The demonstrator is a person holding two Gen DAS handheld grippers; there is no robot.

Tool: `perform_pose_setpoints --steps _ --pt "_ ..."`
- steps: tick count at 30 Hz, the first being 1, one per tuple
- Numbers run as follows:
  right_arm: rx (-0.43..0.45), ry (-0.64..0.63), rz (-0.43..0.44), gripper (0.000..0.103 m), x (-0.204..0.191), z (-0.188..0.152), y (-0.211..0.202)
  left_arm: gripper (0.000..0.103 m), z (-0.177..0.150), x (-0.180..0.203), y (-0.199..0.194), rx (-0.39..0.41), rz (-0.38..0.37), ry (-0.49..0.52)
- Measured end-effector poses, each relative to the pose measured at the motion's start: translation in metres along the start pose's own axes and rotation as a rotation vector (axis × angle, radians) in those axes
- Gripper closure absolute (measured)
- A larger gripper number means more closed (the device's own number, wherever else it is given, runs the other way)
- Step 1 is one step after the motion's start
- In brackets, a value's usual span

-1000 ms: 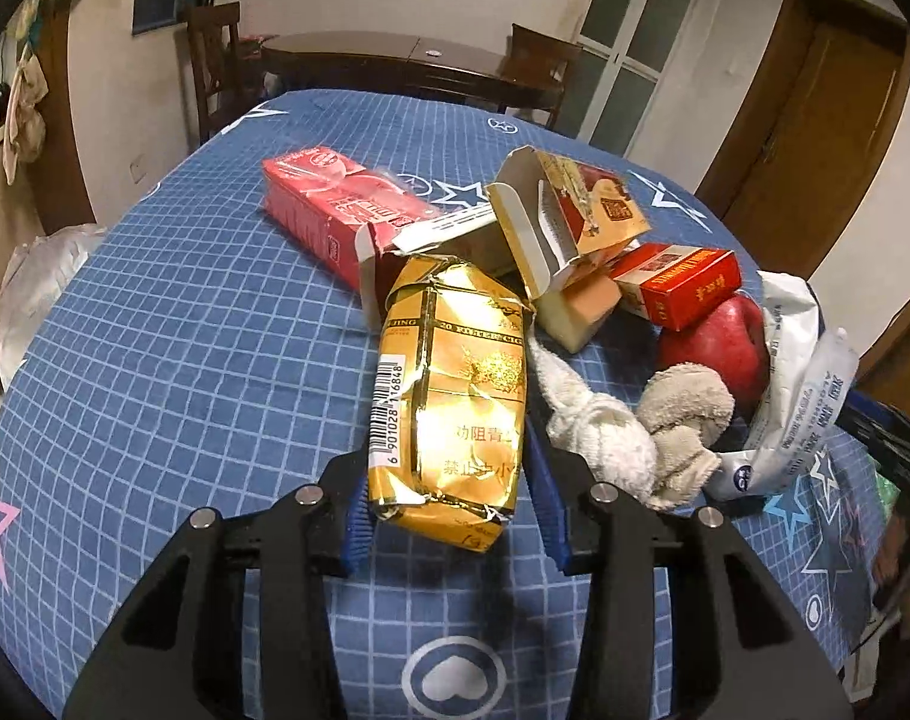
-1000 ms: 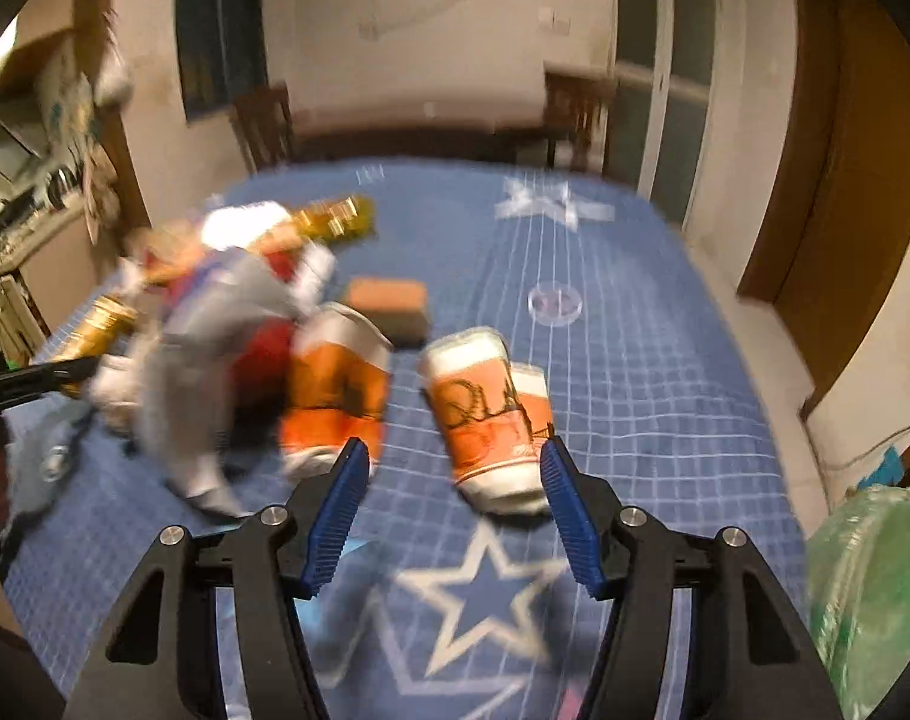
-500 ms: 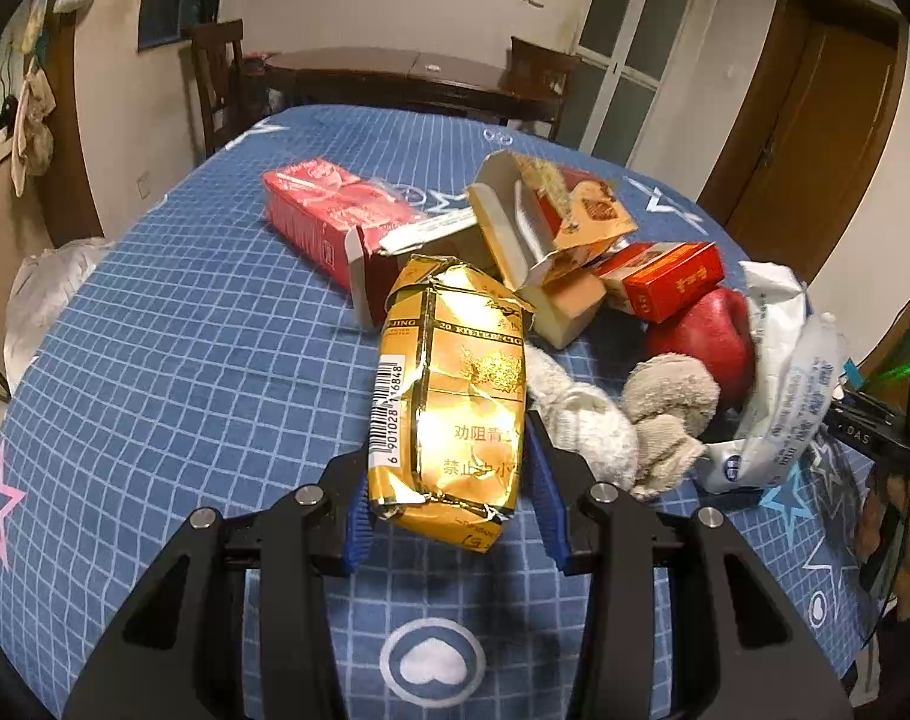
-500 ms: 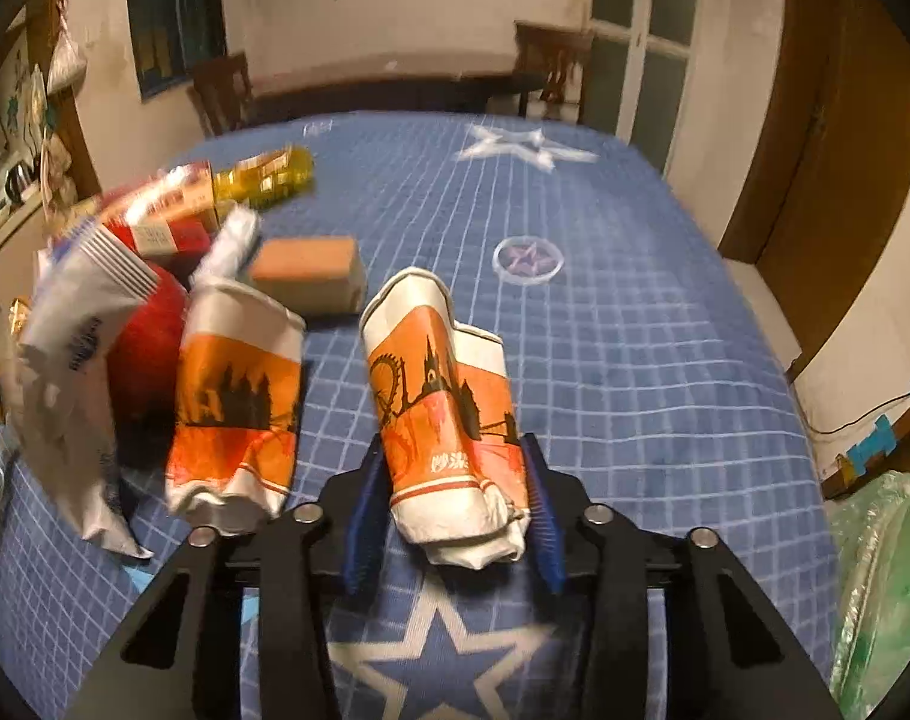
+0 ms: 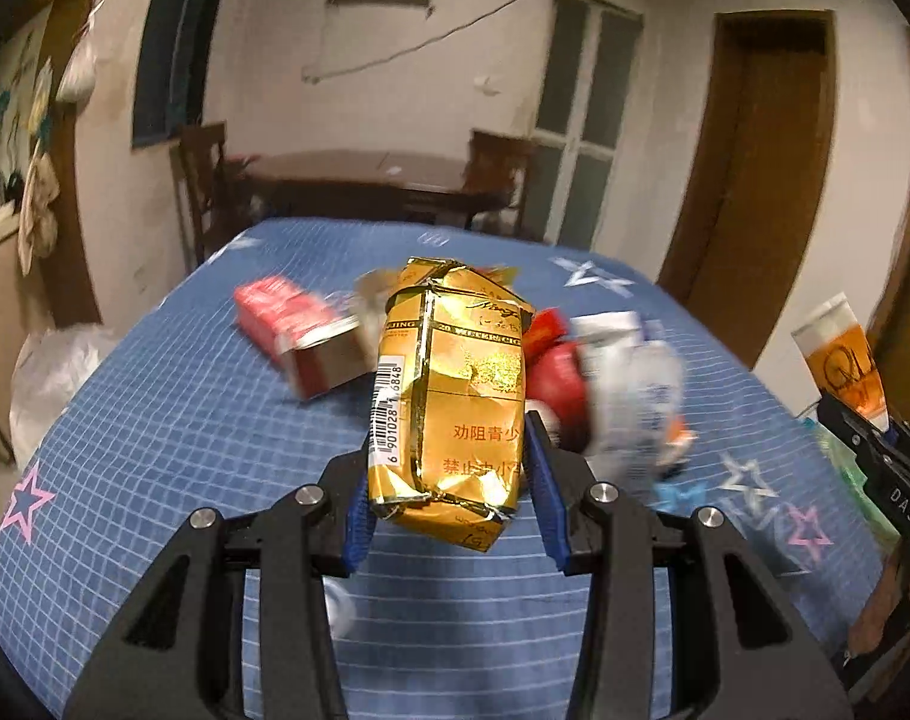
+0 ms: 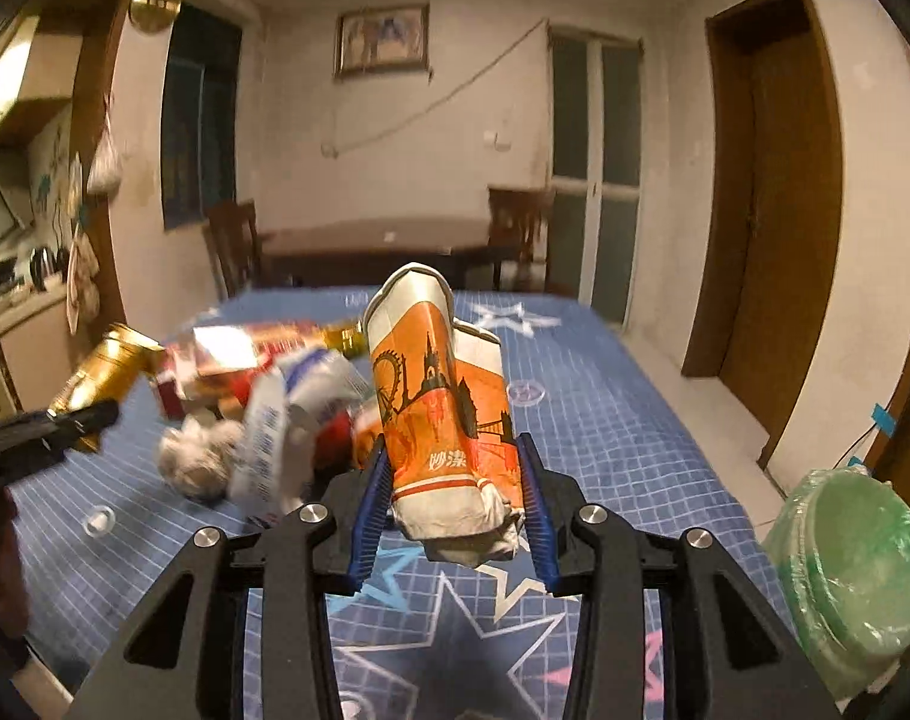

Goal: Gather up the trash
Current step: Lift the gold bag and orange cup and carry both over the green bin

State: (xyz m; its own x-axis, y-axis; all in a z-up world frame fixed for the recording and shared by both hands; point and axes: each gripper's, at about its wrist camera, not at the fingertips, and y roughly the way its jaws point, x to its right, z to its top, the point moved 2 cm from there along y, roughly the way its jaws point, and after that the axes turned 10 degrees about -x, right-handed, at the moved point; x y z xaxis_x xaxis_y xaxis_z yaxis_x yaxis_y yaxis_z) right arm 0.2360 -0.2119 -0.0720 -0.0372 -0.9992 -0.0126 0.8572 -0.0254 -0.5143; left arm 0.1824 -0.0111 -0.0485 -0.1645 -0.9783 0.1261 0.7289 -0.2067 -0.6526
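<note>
Jaws clamp one gold packet point(image 5: 449, 396), one crushed cup point(image 6: 446, 420).

Trash heap point(image 6: 263, 420) left; tablecloth point(image 6: 604, 420) clear right.

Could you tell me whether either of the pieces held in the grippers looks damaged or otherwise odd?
Both look crushed. The gold packet in the left gripper is crumpled and torn open on top. The orange paper cup in the right gripper is flattened, its base crumpled.

Dim whitewashed room: framed picture point(image 6: 381, 41), brown door point(image 6: 775, 198), dark dining table point(image 6: 383, 243), two chairs.
</note>
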Motion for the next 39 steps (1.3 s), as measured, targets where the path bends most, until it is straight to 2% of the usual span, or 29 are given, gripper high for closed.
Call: perform_pose_setpoints --steps 6,11,18,23,29,39 --pt "0.072 -0.021 -0.029 0.061 -0.009 0.004 -0.044 0.061 0.002 0.048 -0.023 0.073 -0.053 0.064" --pt "0.106 -0.028 -0.048 0.061 -0.007 0.004 -0.080 0.061 0.007 0.073 -0.033 0.112 -0.087 0.095" --pt "0.135 -0.009 -0.115 0.061 0.022 0.011 -0.119 0.061 0.016 0.113 -0.033 0.132 -0.132 0.146" --pt "0.138 0.037 -0.183 0.061 0.059 0.011 -0.138 0.061 0.023 0.149 -0.034 0.150 -0.176 0.187" --pt "0.121 0.088 -0.274 0.060 0.125 0.008 -0.148 0.061 0.028 0.197 -0.027 0.142 -0.234 0.232" --pt "0.056 0.190 -0.423 0.060 0.248 -0.005 -0.161 0.061 0.024 0.307 -0.002 0.083 -0.384 0.348"
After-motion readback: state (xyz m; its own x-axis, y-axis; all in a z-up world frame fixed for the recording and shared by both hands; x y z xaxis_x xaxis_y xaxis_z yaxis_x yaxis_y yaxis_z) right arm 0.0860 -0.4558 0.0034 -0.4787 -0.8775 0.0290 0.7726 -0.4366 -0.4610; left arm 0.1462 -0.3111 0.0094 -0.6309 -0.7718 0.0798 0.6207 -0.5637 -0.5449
